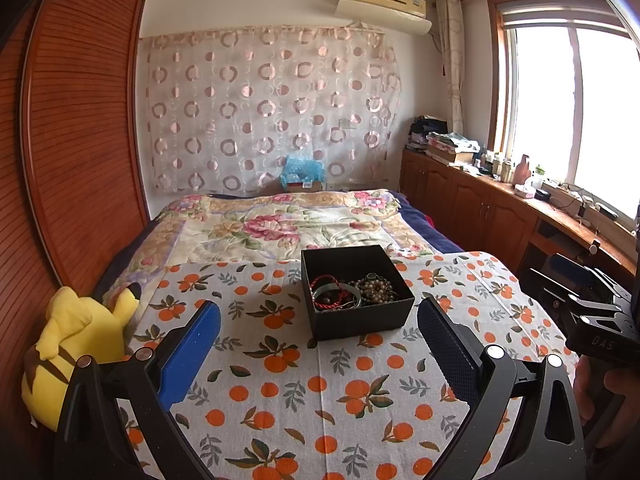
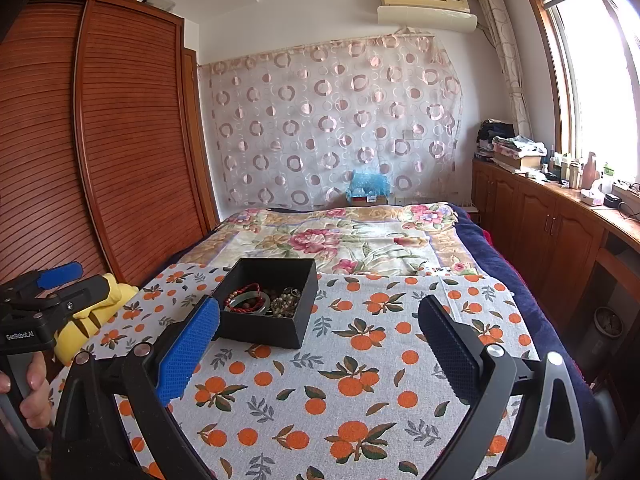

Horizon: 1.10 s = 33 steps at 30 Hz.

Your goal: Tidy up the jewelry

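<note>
Left tongs [image 1: 318,322]: spread wide, nothing between the blue pads; they hover above the orange-print cloth [image 1: 320,392], with the box straight ahead at 12 o'clock, a little beyond the pad tips.
Right tongs [image 2: 318,320]: also spread wide and empty; the box sits at about 11 o'clock, and the left pad's tip overlaps the box's near left corner in the right wrist view, though contact cannot be told.
Box [image 1: 356,290]: black, square, lid off, standing upright on the cloth toward its far edge.
Red bracelet [image 1: 330,292]: red cord and dark red beads, in the left half of the box.
Green bangle [image 1: 334,294]: pale green ring lying in the same left half, tangled with the red bracelet.
Bead strand [image 1: 374,288]: heap of brownish and pearly beads in the right half of the box, touching the bangle.
Cloth: white with oranges and leaves, spread over the foot of the bed [image 1: 280,224].
Bed: covered with a floral quilt, running away toward 12 o'clock.
Plush toy [image 1: 76,344]: yellow, at 9 o'clock of the left tongs, at the cloth's left edge beside the wooden wardrobe [image 1: 80,140].
Hands: a hand [image 2: 34,392] grips the handle of the left tongs, seen at 8 o'clock in the right wrist view.
</note>
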Tool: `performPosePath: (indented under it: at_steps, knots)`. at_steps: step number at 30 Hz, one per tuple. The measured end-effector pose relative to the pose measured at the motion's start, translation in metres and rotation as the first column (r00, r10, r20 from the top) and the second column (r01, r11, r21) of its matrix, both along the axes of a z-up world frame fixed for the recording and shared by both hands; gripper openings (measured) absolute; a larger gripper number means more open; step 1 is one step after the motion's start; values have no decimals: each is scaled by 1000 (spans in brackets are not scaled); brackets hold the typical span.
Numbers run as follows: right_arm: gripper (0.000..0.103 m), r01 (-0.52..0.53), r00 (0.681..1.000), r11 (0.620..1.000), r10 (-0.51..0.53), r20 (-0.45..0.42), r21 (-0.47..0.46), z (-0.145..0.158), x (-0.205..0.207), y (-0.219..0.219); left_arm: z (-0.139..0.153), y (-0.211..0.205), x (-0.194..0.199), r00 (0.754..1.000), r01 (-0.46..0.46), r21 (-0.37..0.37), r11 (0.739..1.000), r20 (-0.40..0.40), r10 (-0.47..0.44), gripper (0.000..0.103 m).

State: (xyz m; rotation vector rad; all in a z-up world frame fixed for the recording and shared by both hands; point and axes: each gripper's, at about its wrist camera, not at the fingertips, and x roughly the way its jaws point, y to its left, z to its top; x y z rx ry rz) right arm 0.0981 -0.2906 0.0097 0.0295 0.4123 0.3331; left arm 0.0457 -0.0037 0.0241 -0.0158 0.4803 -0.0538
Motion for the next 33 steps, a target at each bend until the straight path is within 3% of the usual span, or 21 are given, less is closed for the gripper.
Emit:
performPosePath:
  at_steps: [33]
  knots:
    - [100, 0, 1000, 1000, 0, 0, 3, -1, 0, -1, 0, 0, -2, 1000, -1, 2, 1000, 1, 1, 95]
